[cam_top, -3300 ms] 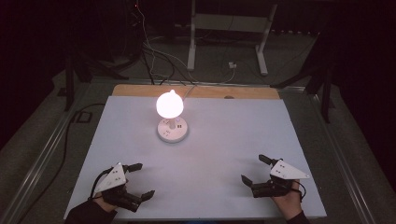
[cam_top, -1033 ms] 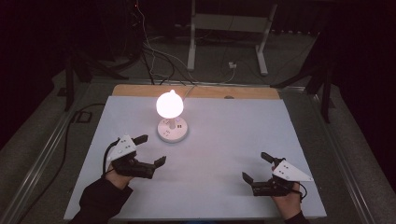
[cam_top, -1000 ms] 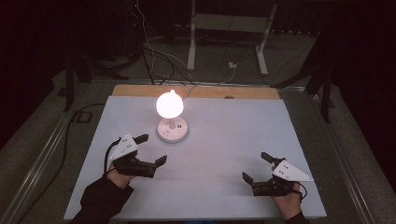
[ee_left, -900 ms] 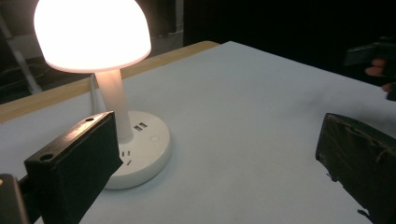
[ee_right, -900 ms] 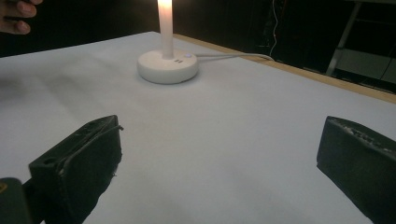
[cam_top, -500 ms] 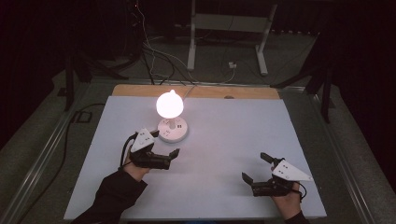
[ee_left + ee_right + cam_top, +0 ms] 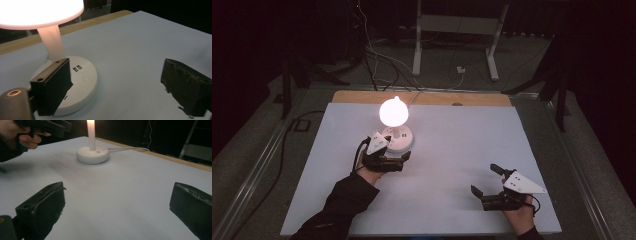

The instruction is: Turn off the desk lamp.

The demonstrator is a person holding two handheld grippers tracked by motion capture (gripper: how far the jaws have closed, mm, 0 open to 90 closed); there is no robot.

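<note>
1. Toward the far left of the white table stands the lamp, lit, with a glowing round shade on a slim stem and a flat white round base; its cord runs off the far side of the base toward the wooden edge of the table.
2. The left gripper sits right at the near side of the lamp's base. Its jaws have just been closing a little, yet they stand spread with nothing clasped; in the left gripper view one jaw hangs over the near rim of the base and the other stands off to the side over bare table.
3. The right gripper rests well away from the lamp, toward the near right of the table, jaws wide apart and empty.
4. I'd judge the lamp light but top-heavy: a stiff plastic base, a thin stem and a big shade that would tip if pushed high up.
5. The base looks smooth and slippery, too broad for a clean pinch across it.
6. The small round button on the base, beside two small slots, looks like the spot to press, gently and straight down.
7. To move the lamp, the stem low down seems the best hold; the shade looks fragile.
</note>
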